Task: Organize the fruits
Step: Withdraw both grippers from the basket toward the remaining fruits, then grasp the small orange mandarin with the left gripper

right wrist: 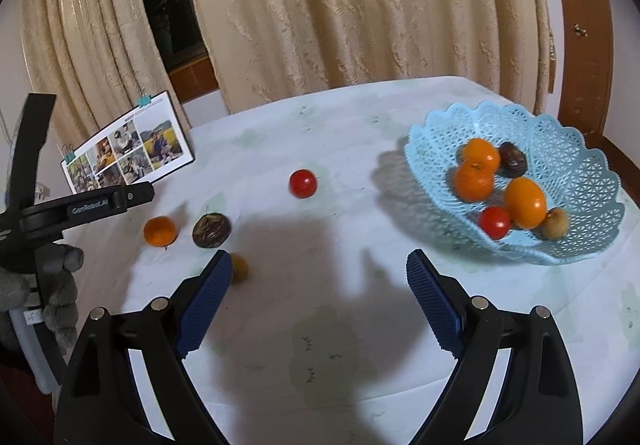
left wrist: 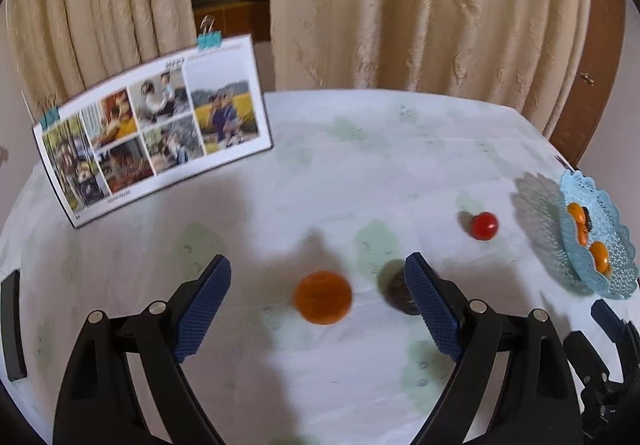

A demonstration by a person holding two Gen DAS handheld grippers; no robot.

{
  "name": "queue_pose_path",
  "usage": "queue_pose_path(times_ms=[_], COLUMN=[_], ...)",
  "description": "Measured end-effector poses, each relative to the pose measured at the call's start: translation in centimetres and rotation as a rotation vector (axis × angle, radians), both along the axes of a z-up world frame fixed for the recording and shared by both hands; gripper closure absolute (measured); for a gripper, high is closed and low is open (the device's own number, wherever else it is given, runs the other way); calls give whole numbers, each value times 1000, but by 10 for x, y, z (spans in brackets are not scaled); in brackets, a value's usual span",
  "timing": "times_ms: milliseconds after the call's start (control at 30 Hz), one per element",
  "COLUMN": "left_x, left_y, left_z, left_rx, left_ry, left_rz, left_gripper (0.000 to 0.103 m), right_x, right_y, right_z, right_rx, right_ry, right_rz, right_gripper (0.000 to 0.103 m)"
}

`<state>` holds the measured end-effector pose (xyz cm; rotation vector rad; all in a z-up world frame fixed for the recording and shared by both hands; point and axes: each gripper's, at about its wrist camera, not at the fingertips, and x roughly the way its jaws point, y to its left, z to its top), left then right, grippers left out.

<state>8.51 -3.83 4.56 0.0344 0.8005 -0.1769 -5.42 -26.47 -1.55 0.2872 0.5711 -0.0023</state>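
Note:
My left gripper (left wrist: 318, 277) is open, with an orange mandarin (left wrist: 323, 297) on the table between its fingers. A dark brown fruit (left wrist: 396, 291) lies just behind its right finger. A red tomato (left wrist: 484, 225) lies further right. The light blue lattice basket (right wrist: 568, 173) at the right holds several fruits: oranges, a tomato, a dark fruit, a kiwi. My right gripper (right wrist: 320, 269) is open and empty over bare tablecloth. In the right wrist view I see the mandarin (right wrist: 160, 231), the dark fruit (right wrist: 211, 230), the tomato (right wrist: 303, 183) and a small yellow fruit (right wrist: 240, 268) behind the left finger.
A standing photo calendar (left wrist: 152, 125) with binder clips is at the back left of the table. Beige curtains hang behind. The basket (left wrist: 612, 269) stands by the table's right edge. A dark flat object (left wrist: 12, 325) lies at the left edge.

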Motion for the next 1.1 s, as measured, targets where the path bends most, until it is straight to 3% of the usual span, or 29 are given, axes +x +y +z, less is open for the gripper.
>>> queue_pose_path(times_ms=[300, 567, 667, 800, 1100], left_x=[19, 24, 23, 20, 14], left_y=[13, 6, 1, -3, 3], left_z=[-30, -52, -54, -49, -27], left_rx=[-45, -26, -14, -32, -16], left_ry=[127, 178, 162, 150, 93], left_rz=[22, 20, 6, -28, -3], left_gripper=[16, 35, 42, 64, 64], right_x=[8, 16, 18, 23, 35], right_y=[10, 13, 16, 23, 44], right_z=[-1, -7, -7, -7, -8], right_rx=[-2, 10, 9, -4, -47], right_ry=[22, 49, 56, 61, 76], right_rz=[39, 63, 74, 99, 162], right_gripper=[13, 13, 13, 13, 13])
